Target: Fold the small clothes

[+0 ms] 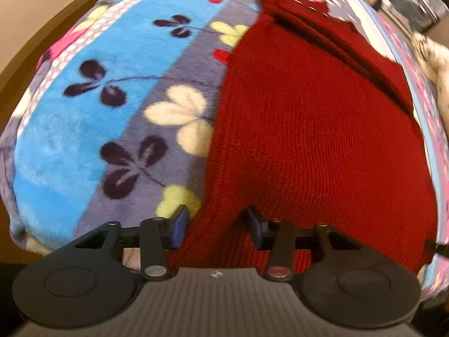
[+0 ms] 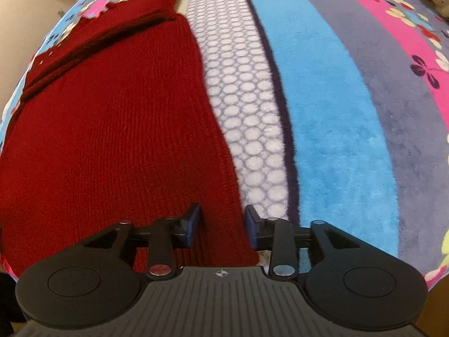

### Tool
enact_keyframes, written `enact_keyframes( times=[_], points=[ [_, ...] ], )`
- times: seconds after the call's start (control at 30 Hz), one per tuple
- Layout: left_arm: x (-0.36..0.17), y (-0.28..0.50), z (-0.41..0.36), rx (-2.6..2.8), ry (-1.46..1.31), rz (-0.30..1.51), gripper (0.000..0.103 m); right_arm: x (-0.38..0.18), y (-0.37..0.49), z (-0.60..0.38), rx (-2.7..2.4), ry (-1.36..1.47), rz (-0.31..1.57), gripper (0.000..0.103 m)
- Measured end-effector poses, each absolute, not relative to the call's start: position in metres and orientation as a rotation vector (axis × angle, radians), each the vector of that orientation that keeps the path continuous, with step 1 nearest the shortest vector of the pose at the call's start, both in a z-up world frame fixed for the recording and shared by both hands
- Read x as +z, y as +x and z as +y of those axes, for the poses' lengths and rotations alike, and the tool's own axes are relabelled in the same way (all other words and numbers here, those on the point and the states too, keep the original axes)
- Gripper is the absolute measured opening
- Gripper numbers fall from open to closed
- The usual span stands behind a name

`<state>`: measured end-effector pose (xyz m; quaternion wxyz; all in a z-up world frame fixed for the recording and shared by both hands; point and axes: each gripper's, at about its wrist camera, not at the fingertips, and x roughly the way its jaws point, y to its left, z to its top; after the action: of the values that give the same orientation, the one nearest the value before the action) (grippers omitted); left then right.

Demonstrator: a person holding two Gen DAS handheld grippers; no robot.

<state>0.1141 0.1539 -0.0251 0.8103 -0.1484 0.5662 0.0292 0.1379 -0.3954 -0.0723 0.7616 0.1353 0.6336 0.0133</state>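
Note:
A dark red knitted garment [image 1: 308,129] lies flat on a flowered fleece blanket [image 1: 84,129], with a folded band across its far end. My left gripper [image 1: 216,224] points down over the garment's near left edge. It is open, the knit lies between its blue pads [image 1: 179,224], and they do not press on it. In the right wrist view the same red garment [image 2: 106,129] fills the left half. My right gripper [image 2: 221,224] hangs open over the near right edge, with a strip of the knit between the pads, which stand apart from it.
The striped blanket [image 2: 336,112] with blue, grey, pink and white dotted bands spreads to the right of the garment. A brown wooden edge [image 1: 25,42] runs along the blanket's left side. A pale speckled object [image 1: 432,56] lies at the far right.

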Motion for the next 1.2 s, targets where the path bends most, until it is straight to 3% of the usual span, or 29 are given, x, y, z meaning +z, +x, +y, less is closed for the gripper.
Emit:
enact_keyframes(
  times=[0.03, 0.07, 0.13, 0.3, 0.43, 0.53, 0.6, 0.73, 0.83, 0.87, 0.97, 1.2],
  points=[
    [-0.023, 0.113, 0.153, 0.049, -0.312, 1.200, 0.019, -0.072, 0.138, -0.393, 0.035, 0.286, 1.378, 0.044],
    [-0.021, 0.113, 0.153, 0.044, -0.315, 1.187, 0.014, -0.071, 0.137, -0.392, 0.042, 0.287, 1.375, 0.043],
    [-0.013, 0.110, 0.153, 0.047, -0.307, 1.136, 0.012, -0.067, 0.136, -0.396, 0.055, 0.301, 1.349, 0.012],
    [0.011, 0.100, 0.156, -0.006, -0.340, 1.015, 0.012, -0.037, 0.127, -0.421, 0.056, 0.462, 1.184, 0.011],
    [-0.007, 0.107, 0.163, 0.021, -0.394, 1.132, 0.014, -0.048, 0.126, -0.420, 0.027, 0.439, 1.251, 0.011],
    [-0.013, 0.108, 0.168, 0.058, -0.426, 1.166, 0.028, -0.064, 0.129, -0.405, 0.034, 0.353, 1.362, 0.018],
    [-0.013, 0.107, 0.169, 0.065, -0.428, 1.178, 0.036, -0.070, 0.129, -0.400, 0.039, 0.314, 1.387, 0.028],
    [-0.020, 0.108, 0.165, 0.063, -0.383, 1.211, 0.037, -0.072, 0.130, -0.398, 0.043, 0.312, 1.396, 0.030],
    [-0.022, 0.110, 0.165, 0.056, -0.376, 1.209, 0.033, -0.072, 0.129, -0.398, 0.047, 0.303, 1.393, 0.031],
    [-0.021, 0.110, 0.163, 0.045, -0.366, 1.204, 0.023, -0.071, 0.129, -0.397, 0.049, 0.296, 1.390, 0.029],
    [-0.014, 0.106, 0.156, 0.018, -0.320, 1.173, 0.014, -0.070, 0.130, -0.399, 0.062, 0.306, 1.371, 0.014],
    [0.014, 0.094, 0.139, -0.043, -0.208, 1.041, 0.011, -0.038, 0.128, -0.399, 0.111, 0.335, 1.232, 0.011]
  ],
)
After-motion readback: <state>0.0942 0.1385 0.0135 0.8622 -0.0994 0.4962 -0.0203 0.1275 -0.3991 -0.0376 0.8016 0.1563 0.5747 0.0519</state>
